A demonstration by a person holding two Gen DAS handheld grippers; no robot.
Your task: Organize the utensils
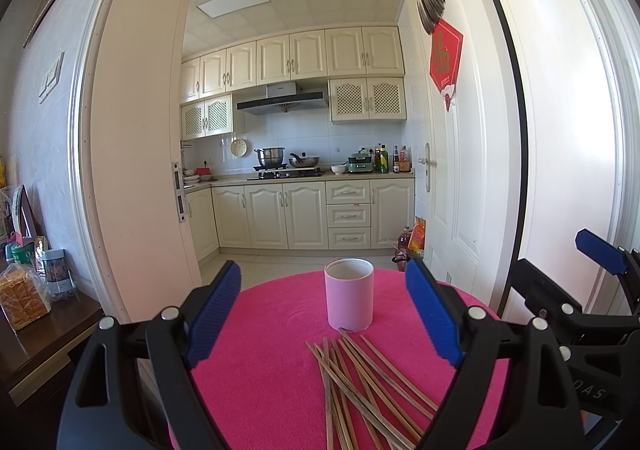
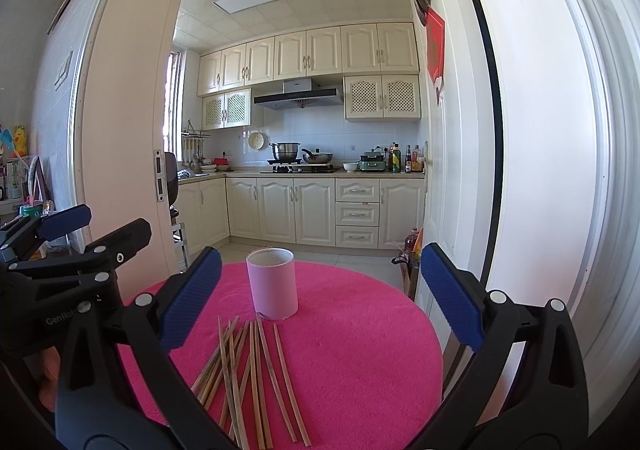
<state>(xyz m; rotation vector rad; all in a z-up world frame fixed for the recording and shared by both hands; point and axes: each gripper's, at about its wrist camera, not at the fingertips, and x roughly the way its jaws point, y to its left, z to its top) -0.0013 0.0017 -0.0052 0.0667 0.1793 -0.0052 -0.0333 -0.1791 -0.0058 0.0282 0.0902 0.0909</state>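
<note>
loose wooden chopsticks [image 1: 360, 390] lie scattered before upright pink cup [image 1: 349, 295].

Ahead of you, the round table under its bright pink fuzzy cloth [image 2: 360, 350] carries only two obstacles. The upright pale pink cylindrical cup [image 2: 273, 284] stands toward the far side, its mouth open and unobstructed from above. The loose heap of thin brown wooden chopsticks [image 2: 248, 374] fans across the near middle, the far tips just beside the cup's base. To the right of both, the cloth is bare out to the rim. Your left gripper [image 1: 324, 314] and right gripper [image 2: 320, 294] hang with jaws spread wide, the cup framed between the blue pads. The white door [image 2: 540, 130] stands close on your right.
</note>
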